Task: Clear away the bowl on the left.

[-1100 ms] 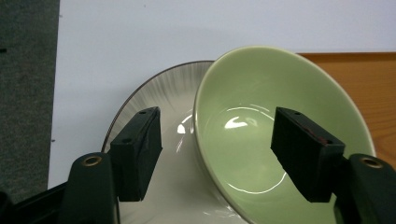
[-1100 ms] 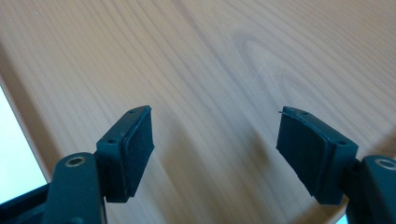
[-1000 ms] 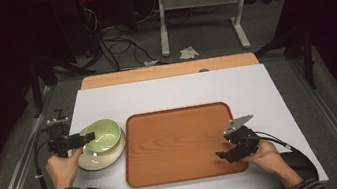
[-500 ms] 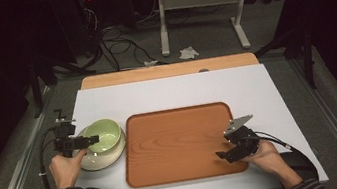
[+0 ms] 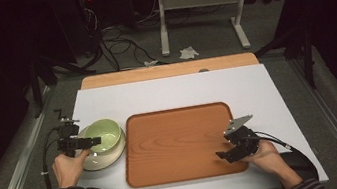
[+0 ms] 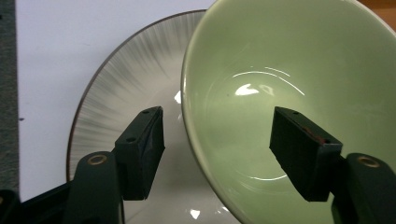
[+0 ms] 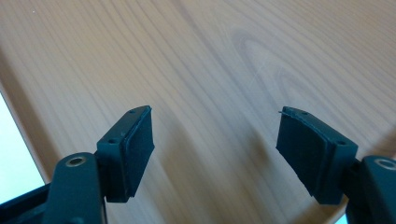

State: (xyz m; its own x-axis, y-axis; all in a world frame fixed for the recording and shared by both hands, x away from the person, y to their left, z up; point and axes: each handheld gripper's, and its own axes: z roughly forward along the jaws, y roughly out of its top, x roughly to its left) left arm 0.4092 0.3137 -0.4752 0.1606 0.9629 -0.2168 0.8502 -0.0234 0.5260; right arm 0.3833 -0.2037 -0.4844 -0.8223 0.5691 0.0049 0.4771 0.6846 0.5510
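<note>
Green bowl (image 5: 103,135) on striped plate (image 5: 96,162), at 9 o'clock of wooden tray (image 5: 180,143). L gripper (image 6: 215,154) spread, straddling bowl rim; R gripper (image 7: 217,156) spread over tray's 4 o'clock corner.

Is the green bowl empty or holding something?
Empty: the green bowl shows only a bare glazed inside with light glints, in the left gripper view.

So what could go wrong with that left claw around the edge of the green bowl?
The left claw is open, straddling the green bowl's rim, one jaw inside, one outside. The bowl sits off-centre on the striped plate and looks glossy, so a pinch on the rim alone might slip or tip it. Lifting could also drag the plate. The right claw hangs open over the wooden tray, not helping.
</note>
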